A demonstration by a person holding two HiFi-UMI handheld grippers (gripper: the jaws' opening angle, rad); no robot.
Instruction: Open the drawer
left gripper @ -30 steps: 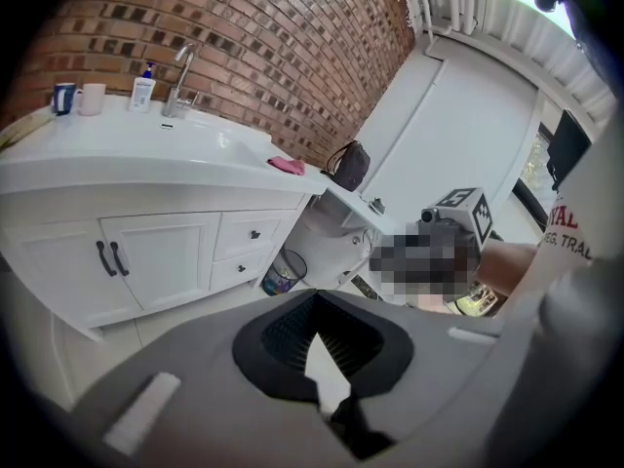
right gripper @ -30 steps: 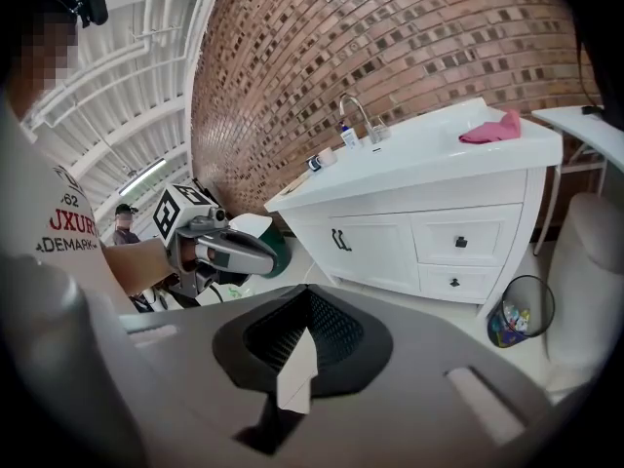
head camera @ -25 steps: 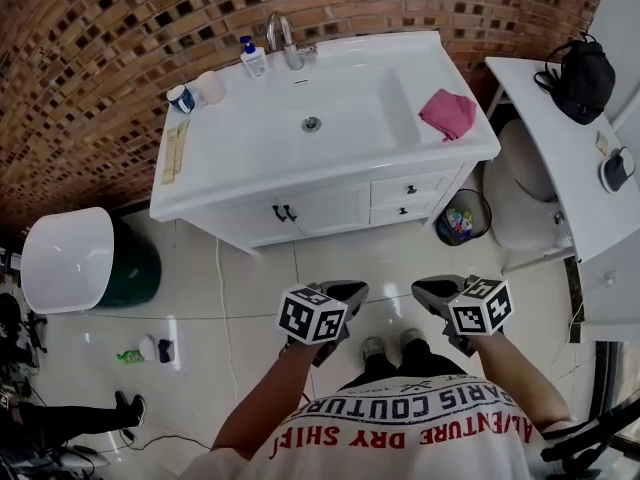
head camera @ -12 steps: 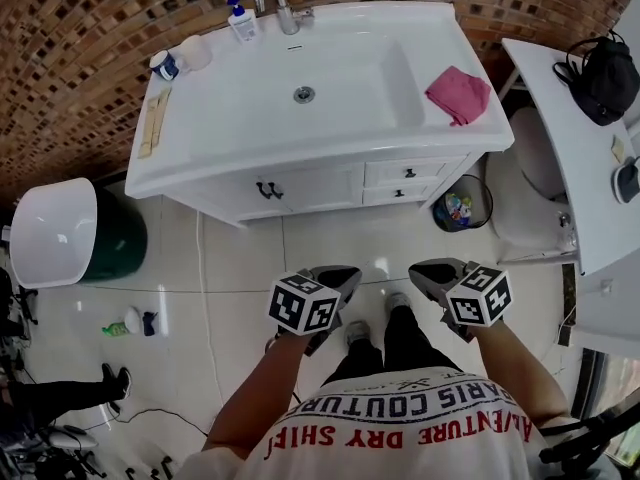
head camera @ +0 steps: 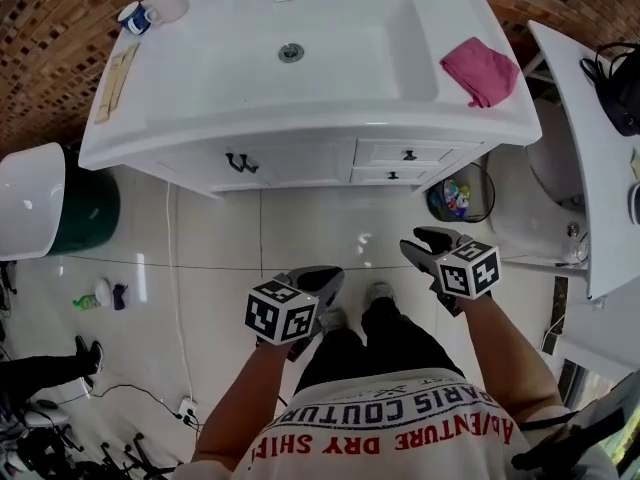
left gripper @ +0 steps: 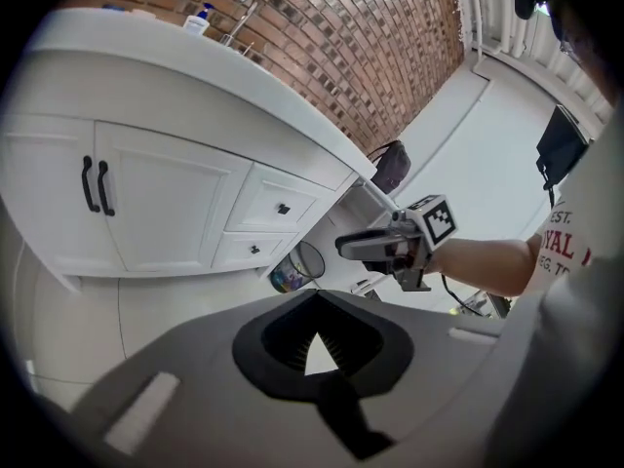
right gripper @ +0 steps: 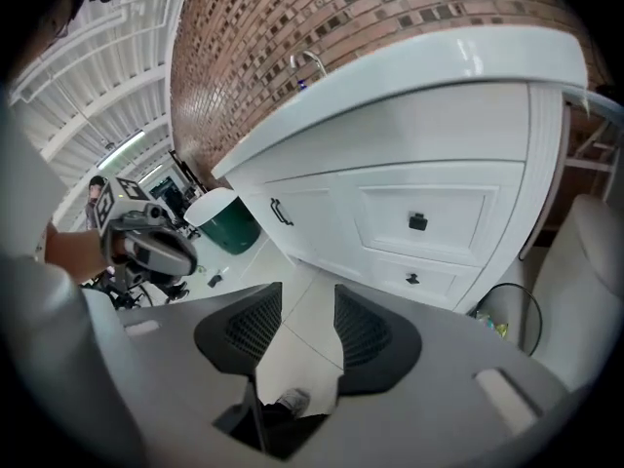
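While both grippers hang low over the glossy tile floor, well short of the vanity, the shut top drawer lies straight ahead of and above the right gripper, the nearer one. It is a flat white panelled front, long axis level, with a small square black knob. The right gripper's ribbed black pads have just been opening and stand spread on nothing; the left gripper is pressed together, empty.
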